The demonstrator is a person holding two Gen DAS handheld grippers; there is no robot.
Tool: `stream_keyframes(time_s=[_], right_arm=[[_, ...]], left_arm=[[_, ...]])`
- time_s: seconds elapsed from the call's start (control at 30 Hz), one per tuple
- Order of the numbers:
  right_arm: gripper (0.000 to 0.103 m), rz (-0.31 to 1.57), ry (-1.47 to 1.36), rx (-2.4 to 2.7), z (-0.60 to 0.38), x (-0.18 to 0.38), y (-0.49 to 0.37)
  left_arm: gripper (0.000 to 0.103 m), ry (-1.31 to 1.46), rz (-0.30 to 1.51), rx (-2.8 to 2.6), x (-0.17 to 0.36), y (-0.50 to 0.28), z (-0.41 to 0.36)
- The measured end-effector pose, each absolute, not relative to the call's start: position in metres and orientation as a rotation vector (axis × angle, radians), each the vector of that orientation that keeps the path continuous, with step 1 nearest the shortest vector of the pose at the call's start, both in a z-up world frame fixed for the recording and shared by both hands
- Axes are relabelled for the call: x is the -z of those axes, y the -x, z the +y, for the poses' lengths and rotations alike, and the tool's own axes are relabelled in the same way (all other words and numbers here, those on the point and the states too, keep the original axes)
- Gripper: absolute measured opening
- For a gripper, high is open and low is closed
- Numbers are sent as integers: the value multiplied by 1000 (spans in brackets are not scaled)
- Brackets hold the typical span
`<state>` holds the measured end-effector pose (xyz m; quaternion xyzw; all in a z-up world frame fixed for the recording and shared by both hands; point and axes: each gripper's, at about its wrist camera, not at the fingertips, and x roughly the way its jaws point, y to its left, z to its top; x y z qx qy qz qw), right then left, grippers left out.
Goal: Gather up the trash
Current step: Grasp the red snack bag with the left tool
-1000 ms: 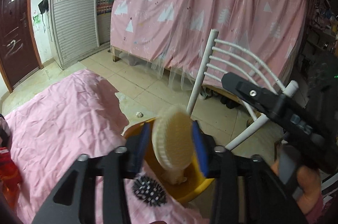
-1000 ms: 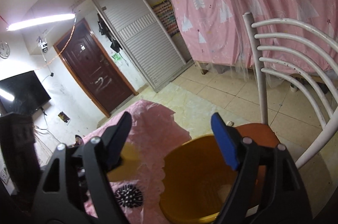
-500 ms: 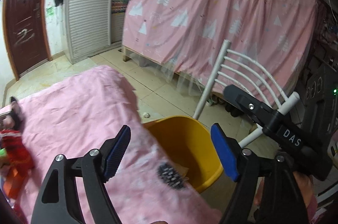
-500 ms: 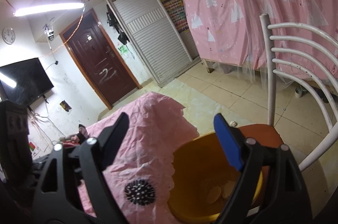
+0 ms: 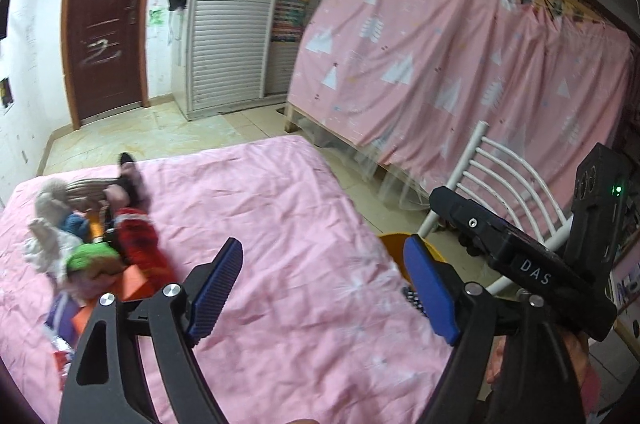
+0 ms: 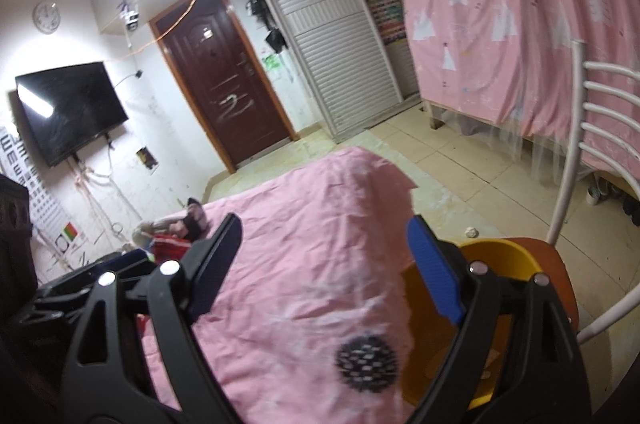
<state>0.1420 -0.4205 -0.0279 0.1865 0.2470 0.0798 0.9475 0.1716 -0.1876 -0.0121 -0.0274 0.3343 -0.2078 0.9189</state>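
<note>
Two claws, do we agree, and neither has hold of anything?
— We do. Our left claw (image 5: 322, 264) is spreading its jaws wider over the pink cloth, with only cloth showing between them. Our right claw (image 6: 324, 244) stands wide apart too, touching nothing.
— Where do we see the trash?
— One heap of litter (image 5: 92, 244) lies on the worktop (image 5: 280, 208), well off to the left of the left claw. It is blurred; we make out red, green, orange and white bits but cannot count them.
— And the bucket?
— One yellow bucket (image 6: 496, 252) sits on the seat of one white chair (image 6: 576, 128), just beside the worktop's edge. The right claw's finger and the cloth cover much of it, so we see only pale smudges inside.
— Anything else cut off?
— From the left camera the bucket shows only as a sliver of rim. One black round patch (image 6: 366, 364) is on the cloth near the bucket; we cannot tell what it is.
</note>
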Motion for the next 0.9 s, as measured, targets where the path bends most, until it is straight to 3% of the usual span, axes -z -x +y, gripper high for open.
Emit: stream_keyframes(time_s=[0.9], right_arm=[[92, 653, -179, -443, -242, 36, -205]], left_arm=[[78, 82, 739, 182, 48, -152, -17]])
